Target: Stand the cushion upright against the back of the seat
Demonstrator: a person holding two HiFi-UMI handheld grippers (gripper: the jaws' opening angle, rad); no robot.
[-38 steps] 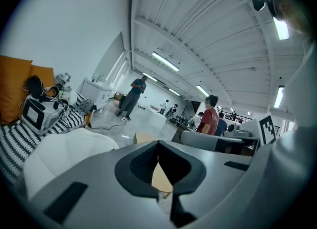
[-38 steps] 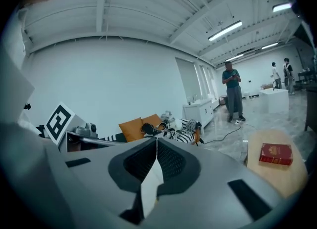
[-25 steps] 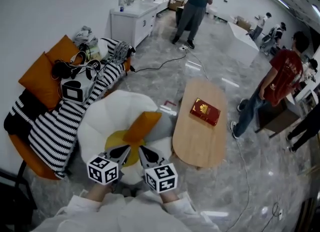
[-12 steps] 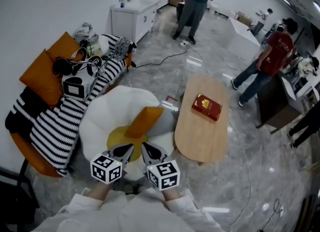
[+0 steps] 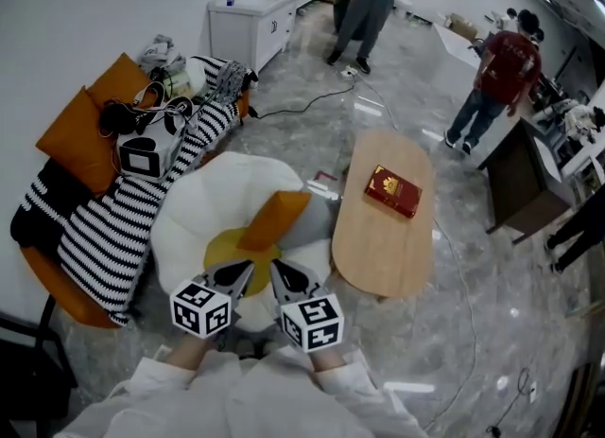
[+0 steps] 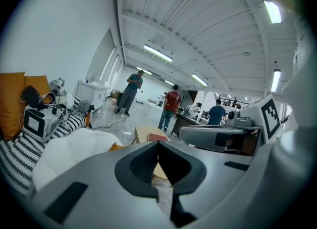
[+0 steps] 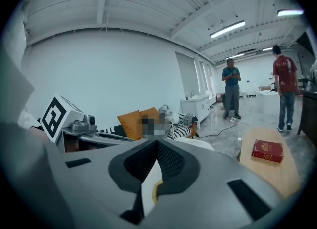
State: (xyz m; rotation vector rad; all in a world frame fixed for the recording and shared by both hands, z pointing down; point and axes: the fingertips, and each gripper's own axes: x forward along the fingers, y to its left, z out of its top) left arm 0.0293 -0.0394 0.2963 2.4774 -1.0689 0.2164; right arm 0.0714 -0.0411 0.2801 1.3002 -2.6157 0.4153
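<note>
An orange cushion (image 5: 274, 221) lies tilted on the right part of a white petal-shaped seat (image 5: 198, 209) with a yellow centre. My left gripper (image 5: 244, 269) and right gripper (image 5: 277, 269) hover side by side over the seat's near edge, just short of the cushion and apart from it. Both are shut with nothing held. In the left gripper view the jaws of the left gripper (image 6: 158, 144) meet, and a sliver of the cushion (image 6: 116, 147) shows past them. In the right gripper view the right gripper (image 7: 157, 144) is shut, with white and yellow seat behind the gap.
A striped sofa (image 5: 104, 228) with orange cushions and headsets (image 5: 142, 148) stands left of the seat. To the right is an oval wooden table (image 5: 378, 247) bearing a red book (image 5: 392, 190). A white cabinet (image 5: 250, 34), a floor cable and people (image 5: 492, 77) are farther off.
The person in the red shirt has walked away toward the upper right. Both grippers and the cushion have kept their places.
</note>
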